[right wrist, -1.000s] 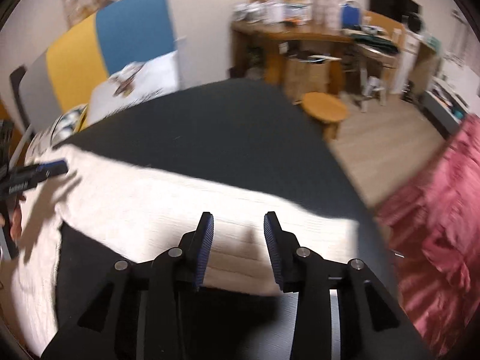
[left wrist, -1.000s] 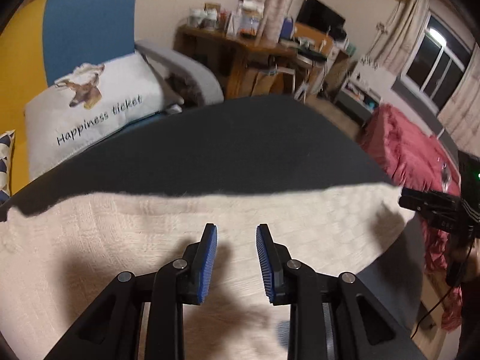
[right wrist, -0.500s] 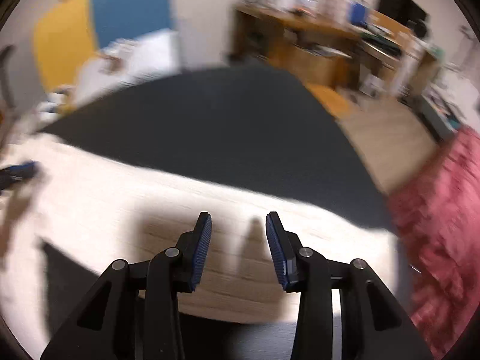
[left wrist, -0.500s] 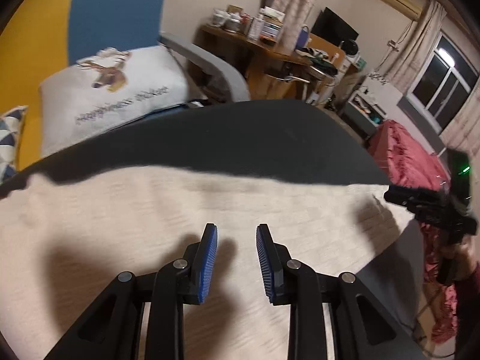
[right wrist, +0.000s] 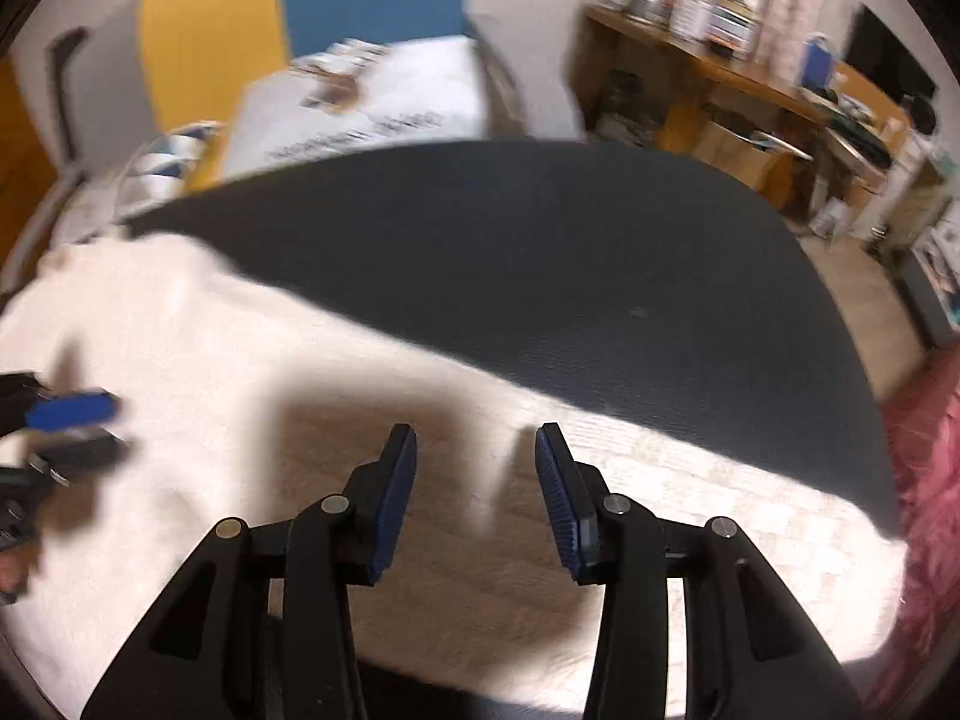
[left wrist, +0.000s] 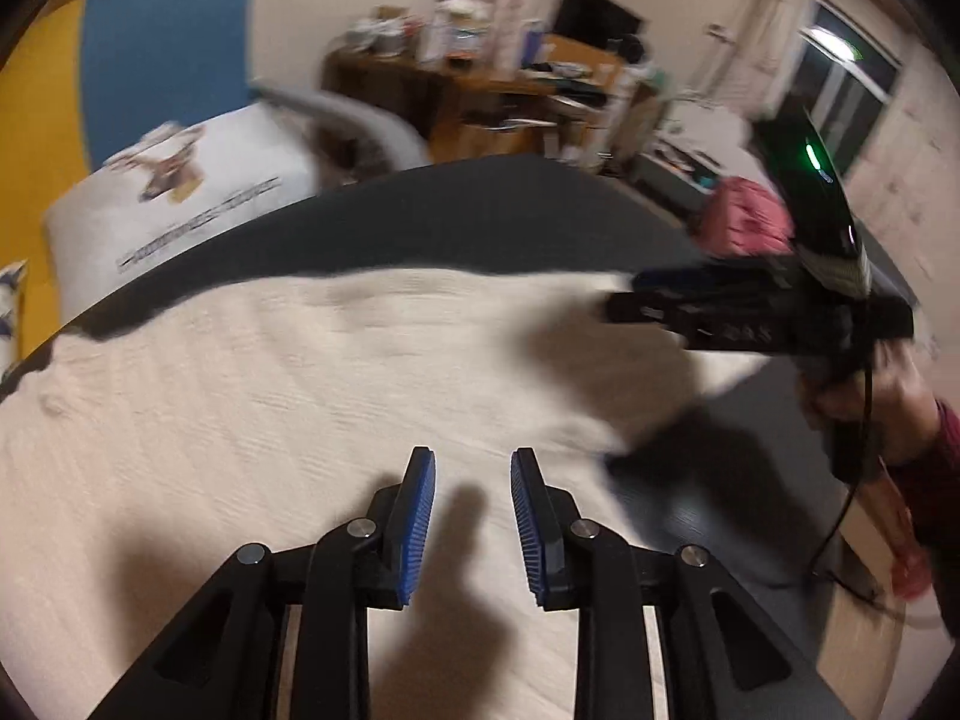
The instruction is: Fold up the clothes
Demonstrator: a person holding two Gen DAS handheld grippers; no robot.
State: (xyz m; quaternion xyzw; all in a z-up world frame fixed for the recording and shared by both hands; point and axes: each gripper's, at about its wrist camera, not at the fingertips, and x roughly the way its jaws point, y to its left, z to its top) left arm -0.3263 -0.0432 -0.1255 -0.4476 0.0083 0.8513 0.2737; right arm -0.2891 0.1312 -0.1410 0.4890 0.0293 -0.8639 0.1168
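Cream knit garment (left wrist: 336, 396) across dark table (right wrist: 540, 252), cluttered wooden desk (left wrist: 480, 90) behind — left tongs (left wrist: 471, 516) open, empty, right tongs (right wrist: 476, 495) opening, empty

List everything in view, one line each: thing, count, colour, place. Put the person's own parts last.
knit garment: one, cream, spread flat on the table's near side, under both grippers.
table: one, dark grey top, bare on its far half.
printed pillow: one, white with a deer picture and lettering, behind the table.
headboard panels: yellow and blue, against the wall behind the pillow.
desk: one, wooden, cluttered, far right by the wall.
red blanket: one, right of the table.
left gripper: black, blue pads, open over the garment, gripping nothing.
right gripper: black, blue pads, jaws opening, nothing between them.
hand: one, holding the right gripper's handle, dark red sleeve.
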